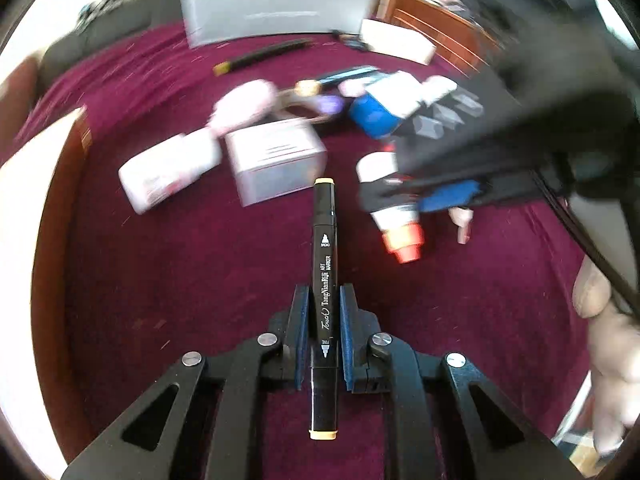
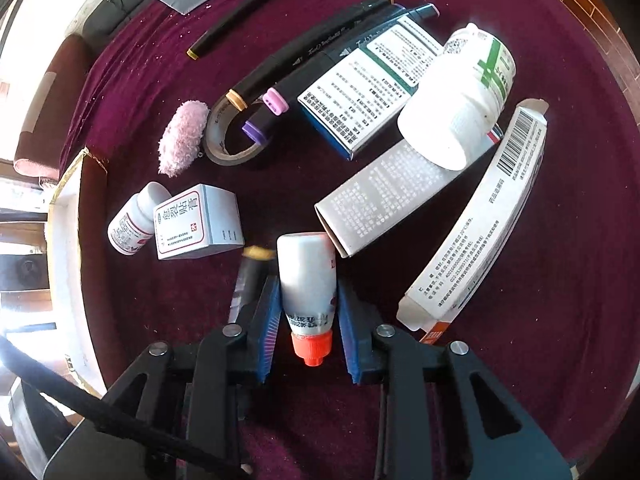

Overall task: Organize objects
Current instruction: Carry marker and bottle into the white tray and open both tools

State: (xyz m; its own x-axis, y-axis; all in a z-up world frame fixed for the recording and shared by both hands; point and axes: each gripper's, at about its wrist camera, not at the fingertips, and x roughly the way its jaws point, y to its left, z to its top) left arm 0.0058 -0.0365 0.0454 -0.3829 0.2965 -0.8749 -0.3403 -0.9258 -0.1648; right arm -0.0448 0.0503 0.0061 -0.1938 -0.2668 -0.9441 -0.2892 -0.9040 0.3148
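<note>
"Touch TongNianRiJi ART MARKER" on black marker (image 1: 325, 280)

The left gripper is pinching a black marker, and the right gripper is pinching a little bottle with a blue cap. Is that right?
Almost. The little bottle in the right gripper has an orange-red cap, not blue; the right wrist view shows it clearly. The rest is right: the left gripper is pinching a black marker.

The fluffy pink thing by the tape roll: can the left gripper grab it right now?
Probably not yet. The left gripper is shut on a black marker, so its jaws are full. The fluffy pink thing lies uncovered on the cloth beside the tape roll, so the way looks free once the marker is set down.
</note>
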